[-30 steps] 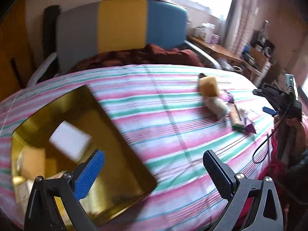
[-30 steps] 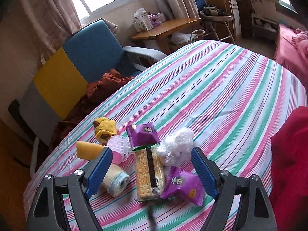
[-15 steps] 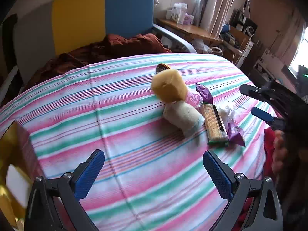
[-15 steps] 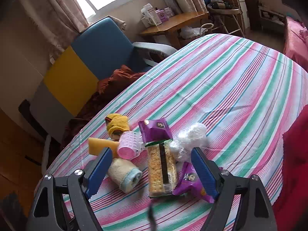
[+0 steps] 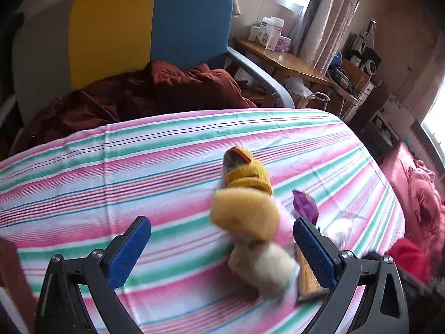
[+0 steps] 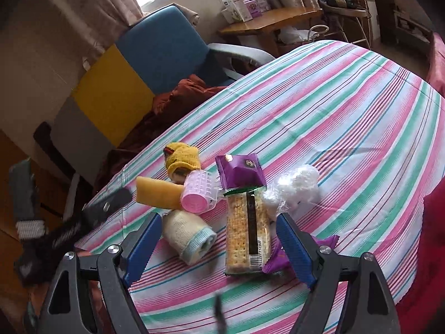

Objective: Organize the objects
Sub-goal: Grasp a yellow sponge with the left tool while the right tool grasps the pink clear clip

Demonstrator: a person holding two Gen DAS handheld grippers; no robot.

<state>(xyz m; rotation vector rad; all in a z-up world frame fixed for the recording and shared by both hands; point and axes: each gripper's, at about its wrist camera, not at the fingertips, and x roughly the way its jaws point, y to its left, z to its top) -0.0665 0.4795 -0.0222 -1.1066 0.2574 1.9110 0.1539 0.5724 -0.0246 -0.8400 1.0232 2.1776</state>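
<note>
Right gripper (image 6: pixel 217 243): nearest the lens, blue pads spread wide and pinching nothing; it hangs above the near end of the pile, which I judge to be a waiting pose.
Cracker pack (image 6: pixel 247 232): lies flat between the right gripper's open fingers, barcode end nearest, long side running away (an easy first grab, I'd guess).
Rolled towel (image 6: pixel 189 236): cream with a pale blue edge, on its side just left of the cracker pack, its open end toward the lens.
Purple snack packets: 1 (image 6: pixel 281 253) partly tucked behind the right pad, another (image 6: pixel 240 171) standing beyond the crackers.
Pink hair roller (image 6: pixel 198 196): touching the yellow sponge (image 6: pixel 157 193) and leaning over the towel.
White plastic bundle (image 6: pixel 294 189): just right of the crackers.
Yellow knitted toy (image 6: pixel 182 157): farthest item of the pile.
Left gripper (image 5: pixel 222 247): fingers spread, empty, aimed at the sponge and towel; the view is blurred (items smear).
Task items: all 8 clustered on the striped tablecloth (image 6: pixel 347 117); no container shows.
Background: blue-and-yellow chair (image 5: pixel 150 27) with rust-brown fabric (image 5: pixel 155 91) beyond the table.
</note>
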